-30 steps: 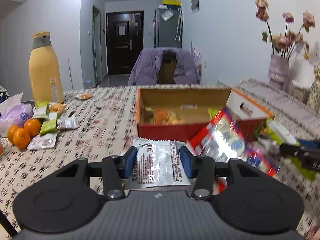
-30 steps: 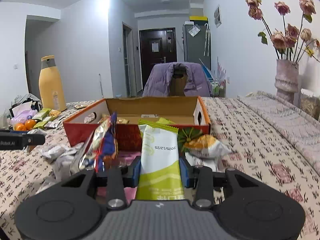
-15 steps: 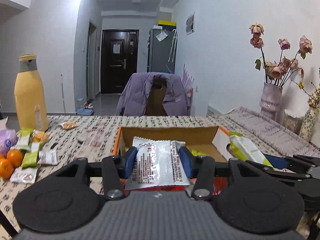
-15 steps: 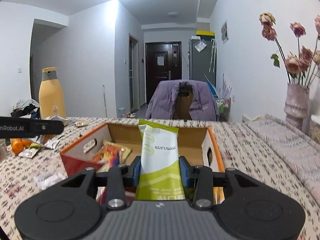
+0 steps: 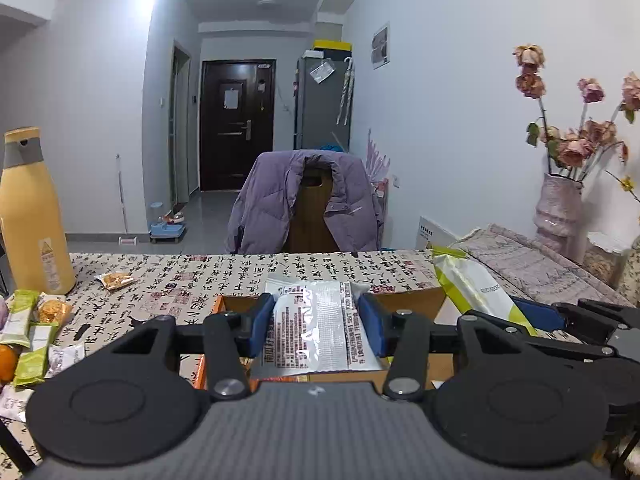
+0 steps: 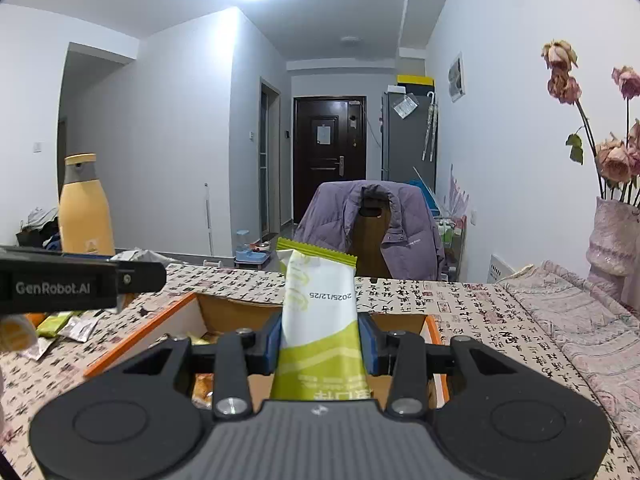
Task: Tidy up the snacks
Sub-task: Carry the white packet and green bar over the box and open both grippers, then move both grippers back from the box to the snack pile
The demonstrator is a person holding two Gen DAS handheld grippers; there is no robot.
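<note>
My left gripper (image 5: 318, 326) is shut on a silver-white snack packet (image 5: 320, 332) and holds it above the open orange cardboard box (image 5: 412, 300). My right gripper (image 6: 320, 338) is shut on a green and white snack bar (image 6: 320, 312), upright over the same box (image 6: 140, 336). Several snacks lie inside the box (image 6: 202, 390). In the left wrist view the right gripper (image 5: 532, 318) and its green bar (image 5: 472, 286) show at the right. The left gripper's black side (image 6: 60, 286) crosses the left of the right wrist view.
Loose snack packets (image 5: 30, 328) and an orange (image 5: 6, 360) lie on the patterned tablecloth at the left, by a tall yellow bottle (image 5: 30, 216). A small packet (image 5: 114, 280) lies further back. A chair with a purple jacket (image 5: 306, 200) stands behind the table. A vase of dried roses (image 5: 558, 208) stands at right.
Both grippers rose and moved forward from the table in front of the box to above it, each keeping its packet. The loose packets in front of the box dropped out of view.
</note>
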